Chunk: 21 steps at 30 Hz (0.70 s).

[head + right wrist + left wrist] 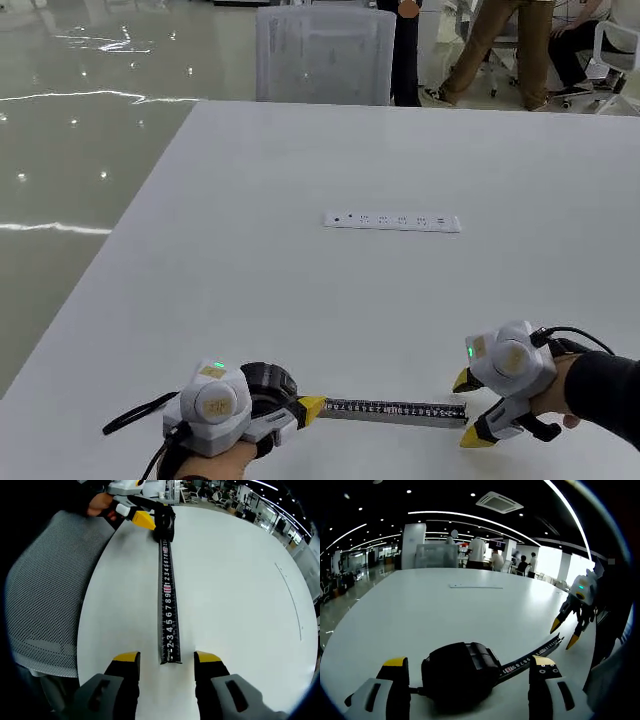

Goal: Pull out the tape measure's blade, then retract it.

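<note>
Left tool (pixel 468 661) first: jaws spread wide, and the black tape measure case (pixel 460 672) sits right between them. In the left gripper view I can see a gap of white surface (pixel 300 300) on either side of the case, so neither jaw is pressed against it. A black strap (pixel 135 412) trails away from behind this tool, toward my outer left.

The blade (pixel 166 595) is out. It leaves the case on the inner side of my left tool and runs straight across, printed numbers facing up, toward my other hand.

Over to the right tool (pixel 166 656): also wide open, yellow tips apart. The free end of the blade lies just between those tips, clear of both, with nothing clamped. From this tool the strip stretches dead ahead, and the case and my left tool's yellow tip are at its far end.

In the head view the two tools face each other, with the drawn-out blade bridging them, all of it close to the near edge of the surface.

Well beyond both tools, out toward the middle of the surface, lies a white power strip (pixel 392 222), far apart from the tape. A green light glows on the body of each tool.
</note>
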Motion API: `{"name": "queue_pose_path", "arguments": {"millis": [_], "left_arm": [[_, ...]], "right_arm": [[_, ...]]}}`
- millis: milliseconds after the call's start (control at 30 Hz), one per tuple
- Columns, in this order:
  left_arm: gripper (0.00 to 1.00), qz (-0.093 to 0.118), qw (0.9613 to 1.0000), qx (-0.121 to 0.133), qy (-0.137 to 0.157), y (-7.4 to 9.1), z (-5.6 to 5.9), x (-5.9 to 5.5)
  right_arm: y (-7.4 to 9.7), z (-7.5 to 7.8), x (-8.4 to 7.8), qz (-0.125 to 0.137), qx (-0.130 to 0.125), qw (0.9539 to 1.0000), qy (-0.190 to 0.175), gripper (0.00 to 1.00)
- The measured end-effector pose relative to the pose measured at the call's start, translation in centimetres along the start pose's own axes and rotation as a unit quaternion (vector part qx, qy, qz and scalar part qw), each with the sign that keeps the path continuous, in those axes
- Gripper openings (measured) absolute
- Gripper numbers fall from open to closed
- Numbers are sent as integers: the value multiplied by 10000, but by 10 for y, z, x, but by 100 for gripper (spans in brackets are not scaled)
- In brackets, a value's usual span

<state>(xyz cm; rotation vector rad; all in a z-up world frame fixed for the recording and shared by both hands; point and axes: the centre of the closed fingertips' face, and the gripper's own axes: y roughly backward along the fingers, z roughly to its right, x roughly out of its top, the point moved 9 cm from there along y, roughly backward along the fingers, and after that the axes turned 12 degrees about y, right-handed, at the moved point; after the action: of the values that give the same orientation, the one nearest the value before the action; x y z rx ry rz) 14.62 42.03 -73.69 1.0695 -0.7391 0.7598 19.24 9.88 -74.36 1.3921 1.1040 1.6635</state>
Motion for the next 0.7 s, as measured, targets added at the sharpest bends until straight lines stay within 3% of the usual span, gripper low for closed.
{"name": "queue_pose_path", "arguments": {"millis": [67,133,367,700], "left_arm": [[95,16,10000,-11,20,0,0,1],[94,24,10000,-14,93,0,-1,2],[92,23,9998,-1,178,-1,-2,1],[83,-105,9994,-50,319,-4,0,-3]], "right_arm": [[-1,3,-1,1,-48,9999,142,36],[1,5,-2,-44,-67,10000,-53,31],[2,4,-5,-171,22,9999,13,14],[0,4,0,-302,-4,9995,81,13]]}}
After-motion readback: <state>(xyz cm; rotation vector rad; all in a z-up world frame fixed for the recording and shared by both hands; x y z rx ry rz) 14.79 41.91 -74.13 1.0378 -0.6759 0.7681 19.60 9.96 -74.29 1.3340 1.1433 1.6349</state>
